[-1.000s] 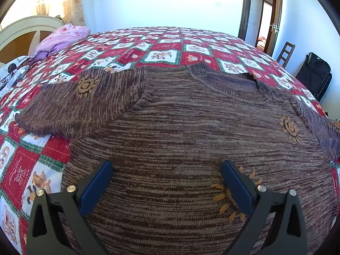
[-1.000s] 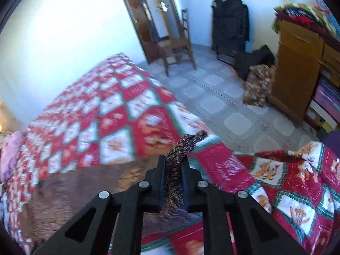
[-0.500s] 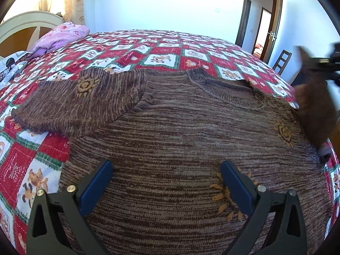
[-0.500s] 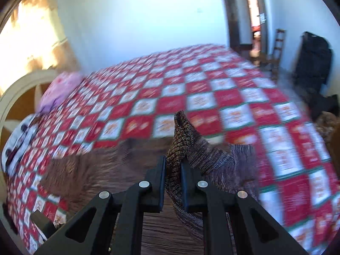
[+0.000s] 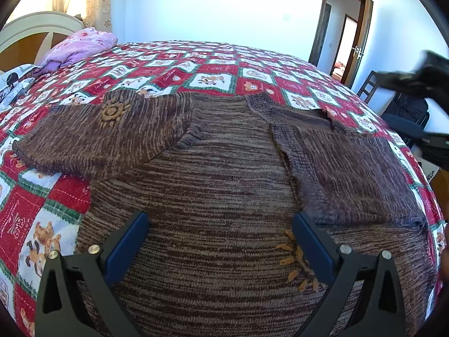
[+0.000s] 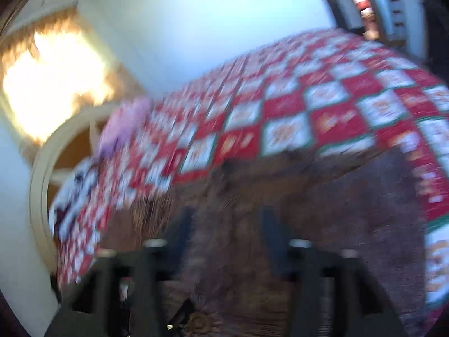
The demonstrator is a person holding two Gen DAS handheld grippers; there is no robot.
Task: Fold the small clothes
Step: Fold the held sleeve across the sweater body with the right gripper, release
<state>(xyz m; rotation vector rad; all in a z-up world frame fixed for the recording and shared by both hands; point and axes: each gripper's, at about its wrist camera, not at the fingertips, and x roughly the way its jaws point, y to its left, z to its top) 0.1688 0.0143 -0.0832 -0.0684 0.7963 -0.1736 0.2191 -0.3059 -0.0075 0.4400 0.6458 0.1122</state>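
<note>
Sweater (image 5: 224, 196) spread on bed (image 5: 213, 64); sleeve at 3 o'clock (image 5: 350, 168) folded inward, sleeve at 9 o'clock (image 5: 106, 137) unfolded. Left gripper (image 5: 220, 241) released above hem; right gripper (image 6: 227, 224) released, view blurred. 2nd sleeve fold judged next.

The left gripper (image 5: 219, 241) is black moulded plastic: two angular arms with triangular cut-outs, each carrying a pair of round silver screw heads. Its fingers (image 5: 126, 244) are faced with flat, dark blue pads. The right gripper (image 6: 224, 233) has the same black frame and pale screw heads — its fingers (image 6: 182, 230) look dark, though motion blur smears every detail.
</note>
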